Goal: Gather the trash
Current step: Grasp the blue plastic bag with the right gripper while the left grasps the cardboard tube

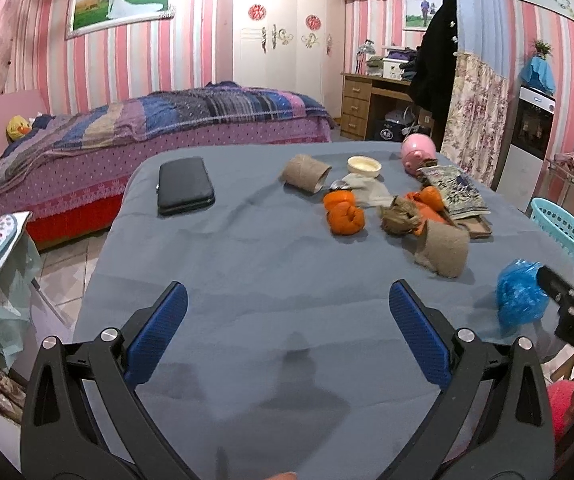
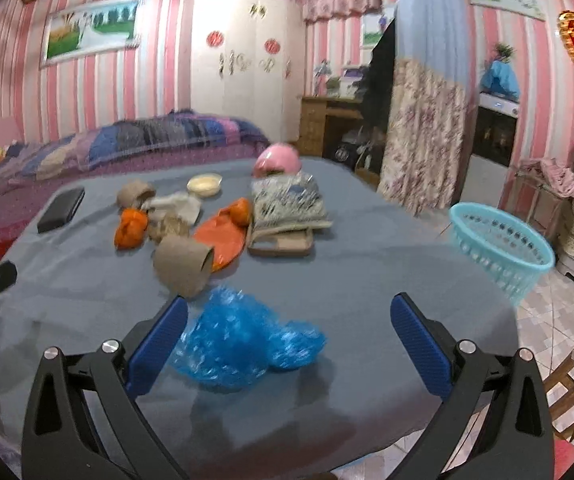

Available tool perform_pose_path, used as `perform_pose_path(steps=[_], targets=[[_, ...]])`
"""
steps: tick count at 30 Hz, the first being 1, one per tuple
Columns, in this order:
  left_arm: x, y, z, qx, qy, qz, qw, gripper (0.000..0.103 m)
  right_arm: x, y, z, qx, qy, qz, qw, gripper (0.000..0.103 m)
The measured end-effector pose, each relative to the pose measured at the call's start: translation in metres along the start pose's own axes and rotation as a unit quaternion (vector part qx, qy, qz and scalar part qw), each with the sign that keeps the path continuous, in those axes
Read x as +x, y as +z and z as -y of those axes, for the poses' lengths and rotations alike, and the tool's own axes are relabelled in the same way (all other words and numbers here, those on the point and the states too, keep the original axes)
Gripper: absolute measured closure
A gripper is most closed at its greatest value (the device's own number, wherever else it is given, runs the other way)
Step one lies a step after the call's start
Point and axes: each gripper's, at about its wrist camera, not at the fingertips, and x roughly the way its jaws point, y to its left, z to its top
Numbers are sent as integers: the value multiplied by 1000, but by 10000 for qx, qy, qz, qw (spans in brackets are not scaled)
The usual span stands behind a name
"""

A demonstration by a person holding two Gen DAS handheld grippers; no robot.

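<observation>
A crumpled blue plastic bag point(image 2: 243, 340) lies on the grey-blue tablecloth point(image 2: 367, 240) between the open fingers of my right gripper point(image 2: 287, 344), nearer the left finger; it also shows in the left wrist view point(image 1: 521, 294). Behind it lie a cardboard roll point(image 2: 183, 266), orange peel point(image 2: 130, 228), an orange wrapper point(image 2: 221, 236), brown crumpled paper point(image 2: 167, 226), a second roll point(image 2: 135, 194) and tissue point(image 2: 179, 204). My left gripper point(image 1: 287, 336) is open and empty over bare cloth point(image 1: 247, 280), with the peel point(image 1: 343, 214) and roll point(image 1: 443, 252) ahead.
A light blue basket point(image 2: 503, 244) stands off the table's right edge. On the table are a black wallet point(image 1: 185, 192), a white bowl point(image 1: 363, 166), a pink piggy bank point(image 1: 419, 152) and a patterned pouch on a phone point(image 1: 457, 194). A bed point(image 1: 147, 128) lies beyond.
</observation>
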Motion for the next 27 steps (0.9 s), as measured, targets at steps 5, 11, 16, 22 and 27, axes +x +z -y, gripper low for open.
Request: perform_pose_path(steps=[5, 11, 16, 22, 27], targets=[[13, -4, -15, -146, 157, -173, 9996, 5, 23, -5, -3, 55, -1, -278, 9996, 4], [20, -4, -17, -319, -5, -237, 9992, 5, 44, -9, -2, 143, 250, -565, 9980, 17], [25, 0, 1, -179, -9, -283, 9994, 5, 53, -9, -6, 120, 812, -704, 9941, 56], [35, 12, 40, 19, -194, -286, 9994, 5, 53, 18, 18, 165, 922, -355, 9950, 62], [54, 18, 86, 158, -453, -340, 9983, 5, 67, 38, 49, 111, 817, -276, 9962, 62]])
